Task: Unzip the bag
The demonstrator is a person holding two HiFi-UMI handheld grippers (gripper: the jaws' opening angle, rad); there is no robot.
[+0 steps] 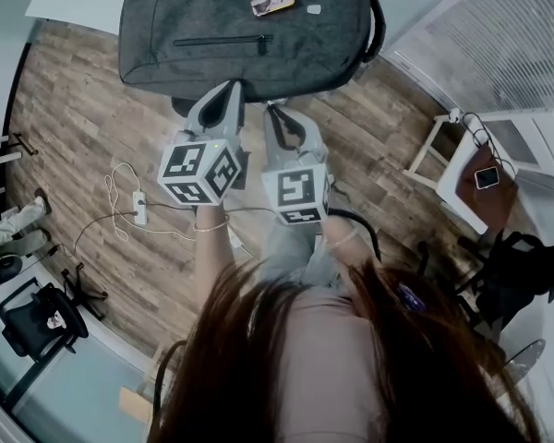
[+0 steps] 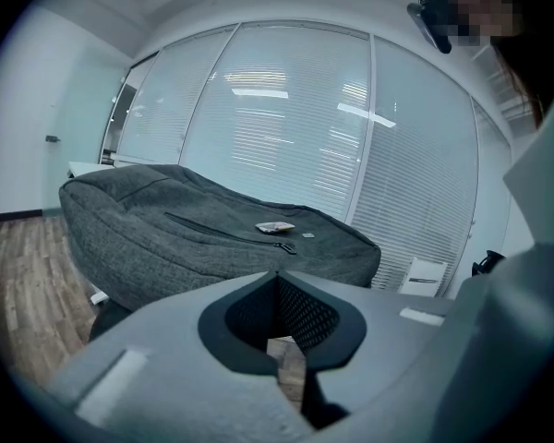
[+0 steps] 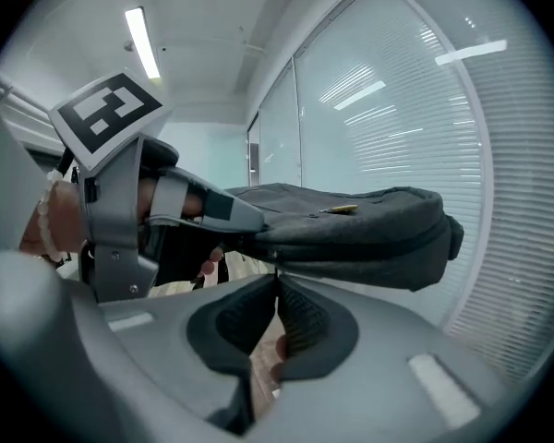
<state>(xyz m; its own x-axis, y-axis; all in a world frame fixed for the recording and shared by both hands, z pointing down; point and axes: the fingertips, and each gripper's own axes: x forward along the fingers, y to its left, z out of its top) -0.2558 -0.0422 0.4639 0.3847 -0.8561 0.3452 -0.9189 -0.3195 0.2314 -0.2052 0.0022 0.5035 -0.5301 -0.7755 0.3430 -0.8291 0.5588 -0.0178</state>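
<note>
Near grey bag (image 1: 212, 26) with unreadable tag (image 1: 272, 3), left gripper (image 1: 232, 87) and right gripper (image 1: 273, 109), jaws together, empty.

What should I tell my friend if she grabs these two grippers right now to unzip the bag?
Left gripper: fingers shut, empty, pointing at the bag's near edge.
Right gripper: fingers shut, nothing seen between them, beside the left one at that edge.
Bag: grey, lying flat ahead; front pocket zipper closed.
Done: nothing unzipped yet.
Left to do: find a zipper pull, grip it and slide it open.
</note>
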